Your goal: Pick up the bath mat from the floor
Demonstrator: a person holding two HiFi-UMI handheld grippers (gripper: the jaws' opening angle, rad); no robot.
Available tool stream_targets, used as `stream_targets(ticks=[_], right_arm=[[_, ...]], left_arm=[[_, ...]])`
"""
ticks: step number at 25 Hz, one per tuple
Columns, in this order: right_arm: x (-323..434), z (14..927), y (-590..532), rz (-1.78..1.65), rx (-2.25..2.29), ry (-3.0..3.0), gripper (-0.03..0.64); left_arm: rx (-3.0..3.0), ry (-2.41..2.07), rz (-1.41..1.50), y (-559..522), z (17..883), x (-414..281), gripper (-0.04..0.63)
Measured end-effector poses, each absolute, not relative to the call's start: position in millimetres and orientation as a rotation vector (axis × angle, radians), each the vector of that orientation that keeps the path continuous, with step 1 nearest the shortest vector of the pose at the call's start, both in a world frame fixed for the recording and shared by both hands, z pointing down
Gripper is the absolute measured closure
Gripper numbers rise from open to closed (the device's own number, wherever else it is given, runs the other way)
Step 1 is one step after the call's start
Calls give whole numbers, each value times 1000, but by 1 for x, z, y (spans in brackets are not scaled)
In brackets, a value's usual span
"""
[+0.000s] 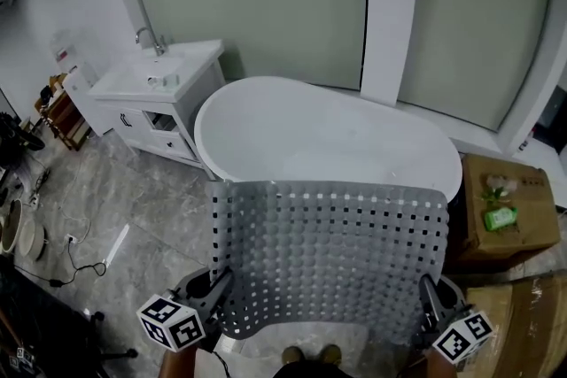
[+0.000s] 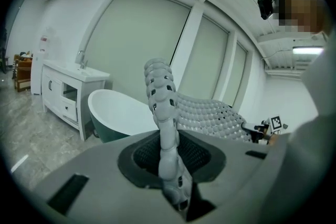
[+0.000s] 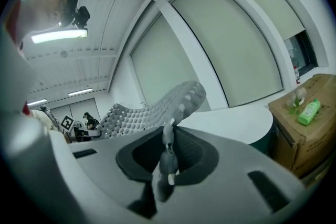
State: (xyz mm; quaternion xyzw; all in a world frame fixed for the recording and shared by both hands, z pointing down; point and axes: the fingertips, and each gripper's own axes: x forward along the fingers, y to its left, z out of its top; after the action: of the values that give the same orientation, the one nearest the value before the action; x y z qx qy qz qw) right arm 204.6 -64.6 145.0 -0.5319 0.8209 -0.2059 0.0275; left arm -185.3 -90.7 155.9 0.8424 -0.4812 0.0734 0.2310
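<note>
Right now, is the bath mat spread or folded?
Spread: the bath mat is held open between left gripper and right gripper, each clamping a corner.

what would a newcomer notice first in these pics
A grey perforated bath mat is held up, spread wide, the left gripper and the right gripper each with jaws shut on a near corner. Just beyond it stands a white bathtub, with a white vanity to its left.

Left gripper (image 1: 220,281) at 7 o'clock and right gripper (image 1: 429,292) at 5 o'clock of the head view, level with each other and well apart. Each points toward 12 o'clock, jaws pinched nearly together on a near edge of the bath mat (image 1: 328,252). The person's shoes (image 1: 310,356) stand at 6 o'clock.
</note>
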Motion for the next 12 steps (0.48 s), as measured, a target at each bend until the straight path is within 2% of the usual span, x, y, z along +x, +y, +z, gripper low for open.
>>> stream_targets(ticks=[12], right_arm=[[223, 80, -38, -497, -1583, 2499, 571]], left_arm=[[2440, -1337, 144, -74, 80, -179, 515]])
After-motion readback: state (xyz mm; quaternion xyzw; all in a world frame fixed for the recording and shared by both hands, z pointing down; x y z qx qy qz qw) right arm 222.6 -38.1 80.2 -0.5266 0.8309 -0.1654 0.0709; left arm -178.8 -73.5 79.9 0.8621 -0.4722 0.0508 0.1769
